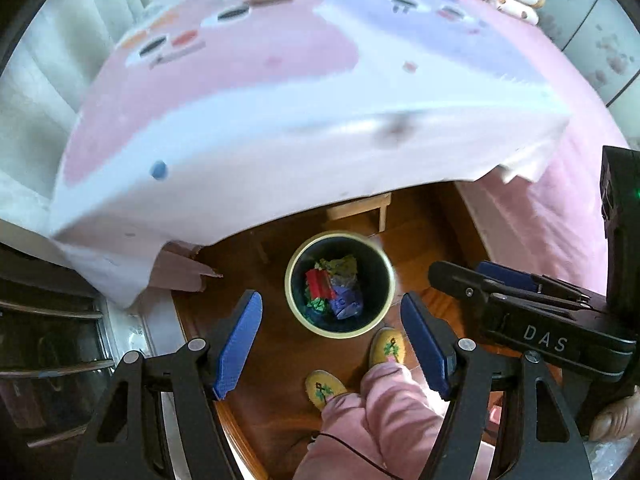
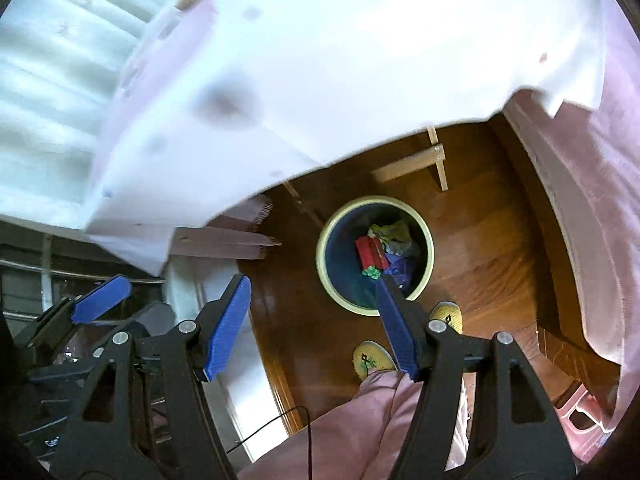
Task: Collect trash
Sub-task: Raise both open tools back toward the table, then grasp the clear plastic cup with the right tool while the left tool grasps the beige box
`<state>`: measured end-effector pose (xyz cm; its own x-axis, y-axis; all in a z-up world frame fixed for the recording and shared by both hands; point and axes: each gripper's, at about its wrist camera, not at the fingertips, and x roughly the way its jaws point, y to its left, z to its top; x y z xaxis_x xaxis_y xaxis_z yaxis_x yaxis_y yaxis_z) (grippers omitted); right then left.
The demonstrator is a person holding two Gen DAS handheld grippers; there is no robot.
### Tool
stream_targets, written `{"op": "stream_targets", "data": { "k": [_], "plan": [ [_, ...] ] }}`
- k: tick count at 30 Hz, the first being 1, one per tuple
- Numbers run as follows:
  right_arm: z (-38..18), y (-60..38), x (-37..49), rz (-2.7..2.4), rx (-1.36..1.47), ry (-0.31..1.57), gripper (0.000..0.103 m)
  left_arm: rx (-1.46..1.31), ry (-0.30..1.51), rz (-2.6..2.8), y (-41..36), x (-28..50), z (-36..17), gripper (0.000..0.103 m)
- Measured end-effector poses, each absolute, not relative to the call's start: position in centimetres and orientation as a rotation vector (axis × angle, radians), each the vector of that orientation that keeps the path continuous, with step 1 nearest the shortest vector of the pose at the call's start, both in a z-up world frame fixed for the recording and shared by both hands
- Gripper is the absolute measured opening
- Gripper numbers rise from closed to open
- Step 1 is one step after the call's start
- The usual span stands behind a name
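Below the near edge of the desk (image 1: 248, 128), on the wooden floor (image 1: 256, 320), stands the bin (image 1: 298, 312), a round pail with a pale rim and dark inside. It sits just in front of the person's two yellow slippers (image 1: 390, 346). Trash (image 1: 334, 288) already lies at its bottom: a red piece, a purple one, and green and yellowish scraps, crumpled together. So some of the collecting looks done.

Both grippers hang above the floor near the bin, side by side. The left gripper (image 1: 332, 344) has its blue fingers (image 1: 238, 344) spread wide, with nothing between them; the bin shows through the gap. The right gripper (image 2: 312, 324) is likewise spread wide and carries nothing, one finger (image 2: 394, 328) crossing the bin's near rim in the right wrist view. Judging by this, a drop into the bin is over or no piece is in hand at present.

What is left is harder to say. The desk is covered by a white and pink cloth, and the view is blurred. A small blue spot (image 1: 159, 169) near its near left corner and some items along the far edge may be trash or only print and clutter; I cannot tell. If any are trash, the next move is back up to the desk.
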<state>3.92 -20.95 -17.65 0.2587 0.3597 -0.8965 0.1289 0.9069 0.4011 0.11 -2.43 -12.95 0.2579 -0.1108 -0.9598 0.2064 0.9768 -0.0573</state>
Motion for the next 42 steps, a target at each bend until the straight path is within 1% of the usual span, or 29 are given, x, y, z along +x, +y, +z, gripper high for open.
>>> {"op": "stream_targets", "data": {
  "k": [7,13,19,24,28,35,42],
  "plan": [
    [-10.6,-19.9,3.4,0.157,0.382,1.270,0.062,0.092,1.214,-0.250,-1.8,-0.5,-6.3,0.072],
    [-4.0,-19.4,3.5,0.149,0.311,1.141,0.062,0.075,1.141,-0.256,-0.7,-0.1,-1.9,0.072],
    [0.5,-19.6,4.5,0.103,0.259,1.033,0.062,0.084,1.046,-0.240,0.3,1.0,2.1,0.072],
    [2.5,-20.0,5.8,0.096,0.261,0.986,0.061,0.086,0.985,-0.229,1.2,2.3,4.5,0.072],
    [2.8,-20.2,7.2,0.088,0.279,0.981,0.060,0.082,0.969,-0.213,2.1,3.8,5.4,0.072],
    [1.2,-21.8,12.4,0.093,0.344,1.011,0.060,0.067,0.996,-0.169,2.5,7.8,4.1,0.072],
    [-1.6,-25.7,22.6,0.112,0.399,1.050,0.060,0.005,1.052,-0.087,1.6,16.2,1.4,0.072]
  ]
}}
